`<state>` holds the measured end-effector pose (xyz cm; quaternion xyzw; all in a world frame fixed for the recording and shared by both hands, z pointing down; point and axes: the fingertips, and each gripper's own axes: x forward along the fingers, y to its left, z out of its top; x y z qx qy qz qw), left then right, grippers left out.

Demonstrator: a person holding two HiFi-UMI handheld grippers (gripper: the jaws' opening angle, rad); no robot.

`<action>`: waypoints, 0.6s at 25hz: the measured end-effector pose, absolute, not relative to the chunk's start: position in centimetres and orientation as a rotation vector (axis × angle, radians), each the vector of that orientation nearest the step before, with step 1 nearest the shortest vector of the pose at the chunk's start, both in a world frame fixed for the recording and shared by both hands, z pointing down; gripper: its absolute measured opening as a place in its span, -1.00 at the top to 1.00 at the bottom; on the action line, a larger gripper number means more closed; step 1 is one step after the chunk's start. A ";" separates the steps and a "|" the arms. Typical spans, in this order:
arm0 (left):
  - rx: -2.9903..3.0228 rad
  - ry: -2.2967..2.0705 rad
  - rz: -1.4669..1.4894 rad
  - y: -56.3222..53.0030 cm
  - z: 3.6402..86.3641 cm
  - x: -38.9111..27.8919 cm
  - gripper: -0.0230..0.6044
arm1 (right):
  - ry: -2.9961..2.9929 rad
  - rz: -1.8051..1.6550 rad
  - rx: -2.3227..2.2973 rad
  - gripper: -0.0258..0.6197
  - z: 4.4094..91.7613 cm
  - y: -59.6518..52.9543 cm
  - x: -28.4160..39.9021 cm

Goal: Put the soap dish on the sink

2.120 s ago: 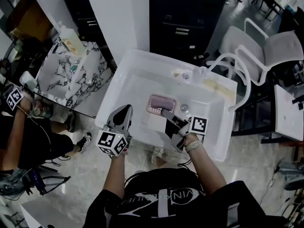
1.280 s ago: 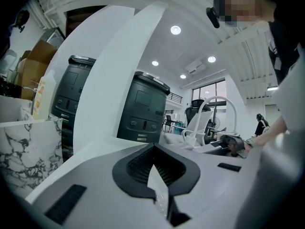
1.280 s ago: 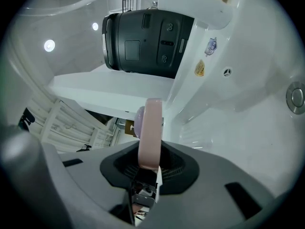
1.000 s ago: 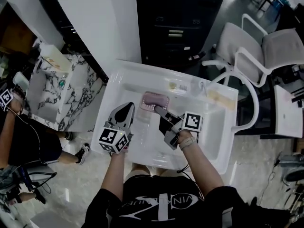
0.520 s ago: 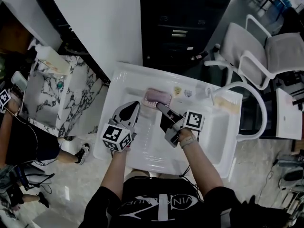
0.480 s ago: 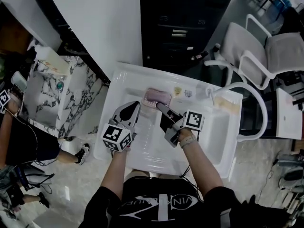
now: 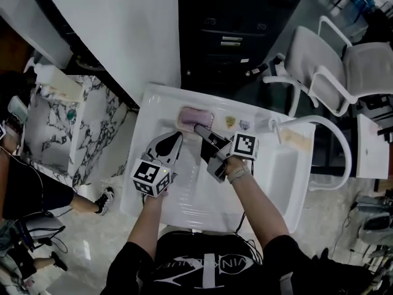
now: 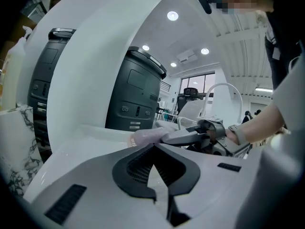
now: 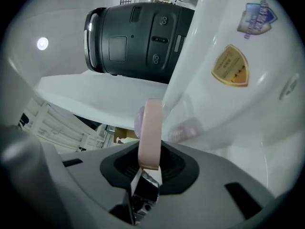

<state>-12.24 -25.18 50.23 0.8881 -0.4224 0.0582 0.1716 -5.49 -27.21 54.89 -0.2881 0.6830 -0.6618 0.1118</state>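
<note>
The pink soap dish (image 7: pixel 193 117) hangs over the back rim of the white sink (image 7: pixel 152 106), near its left corner. My right gripper (image 7: pixel 200 128) is shut on the dish's near edge; in the right gripper view the dish (image 9: pixel 150 128) stands edge-on between the jaws of the right gripper (image 9: pixel 148 162). My left gripper (image 7: pixel 176 138) hovers over the basin just left of it, jaws together and holding nothing. The left gripper view shows the dish (image 8: pixel 147 137) ahead, with the right gripper (image 8: pixel 167 137) on it.
Two stickers (image 7: pixel 231 121) sit on the sink's back ledge, and a yellowish pad (image 7: pixel 298 141) lies at its right corner. A marble counter (image 7: pixel 58 131) with a bottle (image 7: pixel 58 82) stands to the left. Black cabinets (image 7: pixel 227 35) and white chairs (image 7: pixel 344 60) are behind.
My right gripper carried the soap dish from over the basin's middle toward the back-left rim. The left gripper moved the same way beside it.
</note>
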 end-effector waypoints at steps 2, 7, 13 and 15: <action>2.514 -1.197 0.170 -25.6 50.7 -12.3 0.88 | 2.005 -1.939 -0.840 0.63 55.0 -28.2 -5.7; 2.471 -1.195 0.257 -26.2 52.3 -12.3 0.88 | 1.967 -1.932 -0.771 0.63 55.9 -29.4 -6.2; 2.455 -1.128 0.447 -26.4 54.3 -11.4 0.88 | 1.912 -2.001 -0.780 0.63 57.1 -29.1 -6.2; 2.453 -1.093 0.464 -26.5 54.7 -10.7 0.88 | 1.900 -2.013 -0.778 0.63 57.1 -29.1 -6.2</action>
